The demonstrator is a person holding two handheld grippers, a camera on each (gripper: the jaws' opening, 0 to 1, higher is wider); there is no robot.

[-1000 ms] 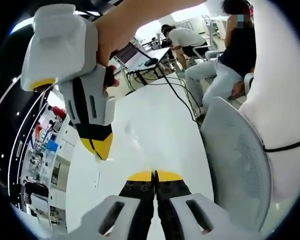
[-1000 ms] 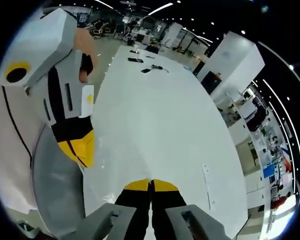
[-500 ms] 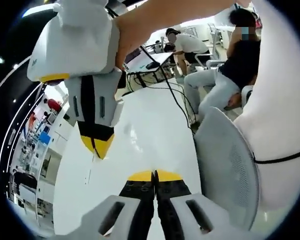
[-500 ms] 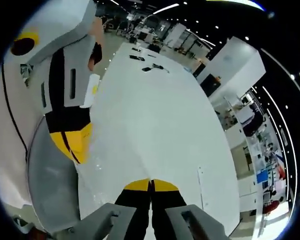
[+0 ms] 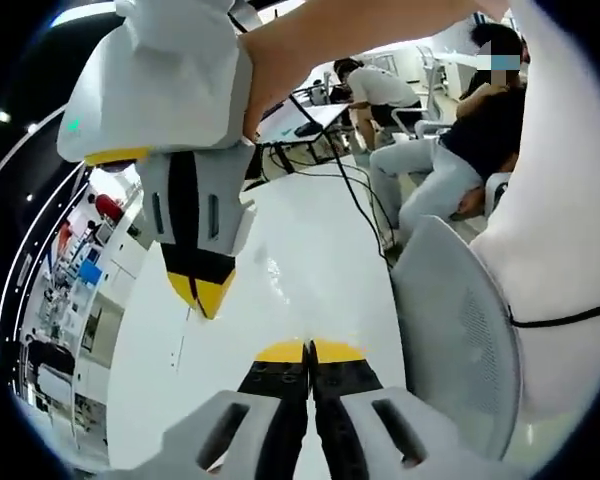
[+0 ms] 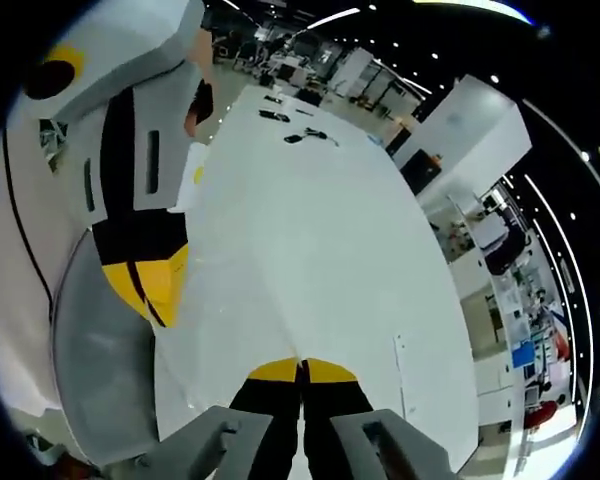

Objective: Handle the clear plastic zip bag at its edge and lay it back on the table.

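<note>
The clear zip bag [image 5: 285,288] shows only as faint glints and creases, stretched above the white table [image 5: 280,215] between the two grippers. My left gripper [image 5: 310,351] has its yellow-tipped jaws pressed together on the near edge of the film. My right gripper [image 5: 202,300], held by a hand, points down from the upper left, shut on the bag's other edge. In the right gripper view my right gripper [image 6: 300,369] is shut at the bottom, the left gripper [image 6: 150,300] hangs shut at the left, and the bag [image 6: 230,320] spans between them.
A grey mesh chair [image 5: 460,330] stands at the table's edge beside the person holding the grippers. Two seated people [image 5: 450,140] and a black cable [image 5: 352,195] are at the far end. Small dark items [image 6: 300,135] lie far down the long table [image 6: 320,210].
Each view shows the other gripper larger and closer than a second ago. All jaws stay shut, and the bag stays stretched between them above the table.
</note>
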